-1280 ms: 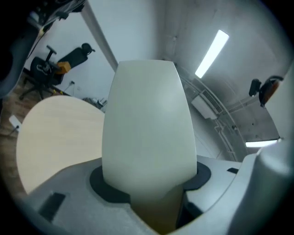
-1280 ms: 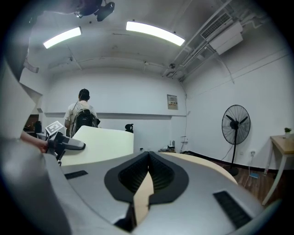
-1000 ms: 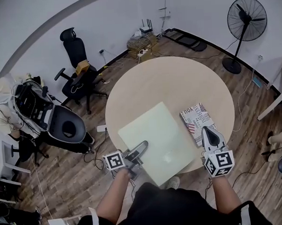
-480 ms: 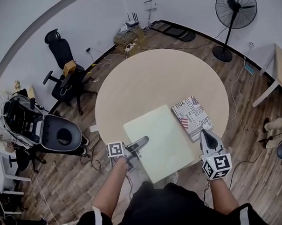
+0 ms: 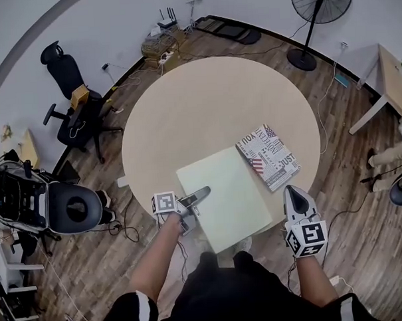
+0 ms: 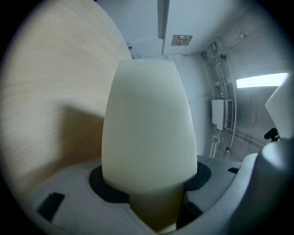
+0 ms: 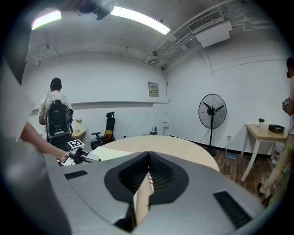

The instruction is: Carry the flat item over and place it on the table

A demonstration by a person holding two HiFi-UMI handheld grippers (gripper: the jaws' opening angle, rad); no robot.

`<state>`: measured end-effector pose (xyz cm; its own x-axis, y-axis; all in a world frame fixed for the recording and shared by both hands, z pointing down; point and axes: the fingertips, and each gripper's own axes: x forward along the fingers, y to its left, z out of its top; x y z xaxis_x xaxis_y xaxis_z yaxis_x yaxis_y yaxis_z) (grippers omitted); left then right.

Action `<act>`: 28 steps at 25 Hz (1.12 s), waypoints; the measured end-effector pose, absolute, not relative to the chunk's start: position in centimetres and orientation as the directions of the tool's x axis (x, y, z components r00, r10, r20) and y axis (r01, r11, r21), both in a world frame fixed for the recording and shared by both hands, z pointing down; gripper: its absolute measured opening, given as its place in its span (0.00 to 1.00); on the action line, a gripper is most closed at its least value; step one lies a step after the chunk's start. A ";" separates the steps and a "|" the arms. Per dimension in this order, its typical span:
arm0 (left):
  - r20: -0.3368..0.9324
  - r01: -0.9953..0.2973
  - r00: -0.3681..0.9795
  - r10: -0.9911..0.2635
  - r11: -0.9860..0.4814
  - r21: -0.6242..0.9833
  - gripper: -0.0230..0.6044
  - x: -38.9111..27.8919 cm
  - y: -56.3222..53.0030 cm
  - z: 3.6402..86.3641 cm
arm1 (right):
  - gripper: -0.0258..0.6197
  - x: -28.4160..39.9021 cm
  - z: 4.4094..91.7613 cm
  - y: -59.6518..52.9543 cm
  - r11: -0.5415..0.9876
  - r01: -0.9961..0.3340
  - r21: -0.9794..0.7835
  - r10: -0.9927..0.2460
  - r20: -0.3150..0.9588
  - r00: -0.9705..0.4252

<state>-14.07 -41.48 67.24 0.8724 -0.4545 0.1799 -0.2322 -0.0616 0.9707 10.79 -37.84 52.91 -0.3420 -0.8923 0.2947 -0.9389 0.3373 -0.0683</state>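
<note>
Clamps the pale-green flat square board [image 5: 230, 196] in the left gripper [image 5: 200, 193], over the round light-wood table [image 5: 205, 103] ahead. Holds the right gripper [image 5: 293, 194] pinched closed, empty, just behind a flag-print book [image 5: 268, 155].

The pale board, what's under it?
The round table lies under the pale board; the board's near corner hangs out past the table's edge. The tabletop beneath is covered, so anything there can't be seen.

The head view looks steeply down onto the round pale wooden table [image 5: 212, 103]. The left gripper view sits close along the pale green flat board [image 6: 149, 124]; the right gripper view faces level across that tabletop.
</note>
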 end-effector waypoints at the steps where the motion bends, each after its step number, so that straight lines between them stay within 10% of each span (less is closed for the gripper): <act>1: 0.192 -0.241 0.873 -0.449 -0.054 0.969 0.48 -14.1 -41.6 67.7 | 0.04 10.7 53.3 -37.6 0.330 -0.941 -0.070 -0.892 0.304 -0.335; 15: 0.238 -0.248 0.895 -0.377 0.022 0.968 0.50 -14.3 -42.9 70.7 | 0.04 7.7 55.7 -37.2 0.323 -0.942 -0.089 -0.866 0.375 -0.332; 28: 0.682 -0.745 0.618 -0.392 -0.016 0.666 0.73 -17.7 -43.2 72.8 | 0.04 3.8 55.5 -39.1 0.380 -0.921 -0.088 -0.847 0.368 -0.384</act>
<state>-17.71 -43.21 72.83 0.6178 -0.3917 0.6818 -0.7454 -0.0155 0.6665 3.83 -39.06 55.51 -0.3845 -0.8466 0.3679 -0.9208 0.3799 -0.0880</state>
